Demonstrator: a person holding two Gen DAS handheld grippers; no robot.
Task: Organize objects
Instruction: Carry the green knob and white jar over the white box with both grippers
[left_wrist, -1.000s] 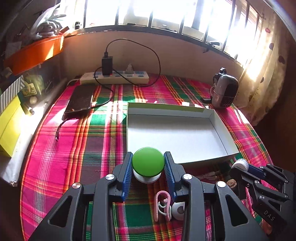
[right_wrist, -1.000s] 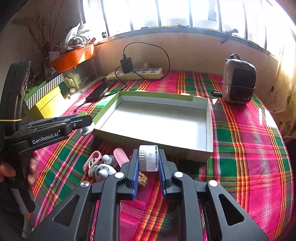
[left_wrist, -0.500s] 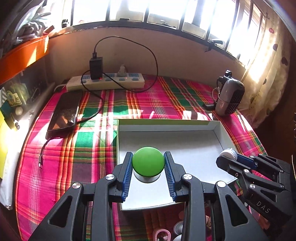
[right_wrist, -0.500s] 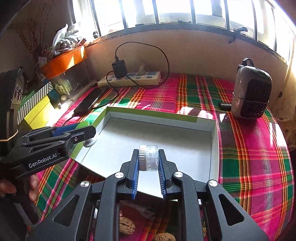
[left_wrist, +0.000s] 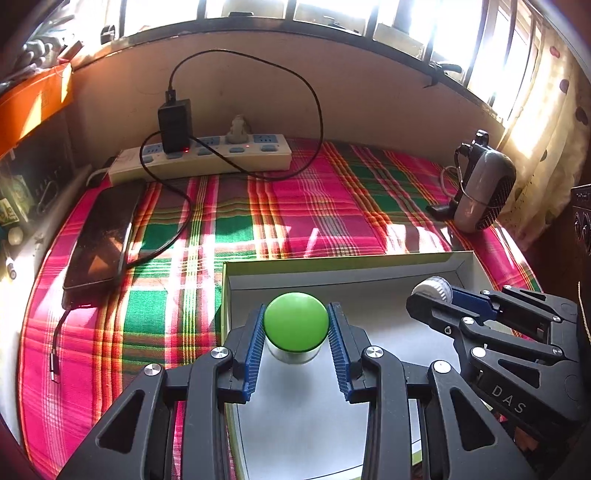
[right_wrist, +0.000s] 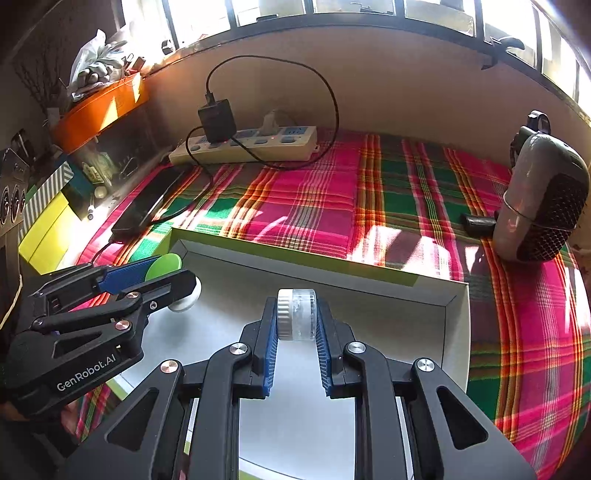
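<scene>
A shallow white box with green outer walls (left_wrist: 332, 264) (right_wrist: 456, 295) lies on the plaid cloth. My left gripper (left_wrist: 296, 325) is shut on a green-lidded jar (left_wrist: 295, 322) and hangs over the box's left part. In the right wrist view the same gripper (right_wrist: 162, 275) comes in from the left with the green lid (right_wrist: 166, 264) showing. My right gripper (right_wrist: 296, 314) is shut on a small clear jar with a white ribbed cap (right_wrist: 297, 314), held over the box floor. In the left wrist view it (left_wrist: 430, 295) reaches in from the right.
A power strip (left_wrist: 199, 157) with a black charger and looping cable lies along the back wall. A dark phone (left_wrist: 101, 236) rests at the left, a small grey heater (right_wrist: 539, 199) at the right. An orange tray and yellow boxes (right_wrist: 48, 232) stand beyond the cloth's left edge.
Both grippers moved forward with their jars, from over the cloth and loose items in front of the box to above the box floor. Neither grip changed.
</scene>
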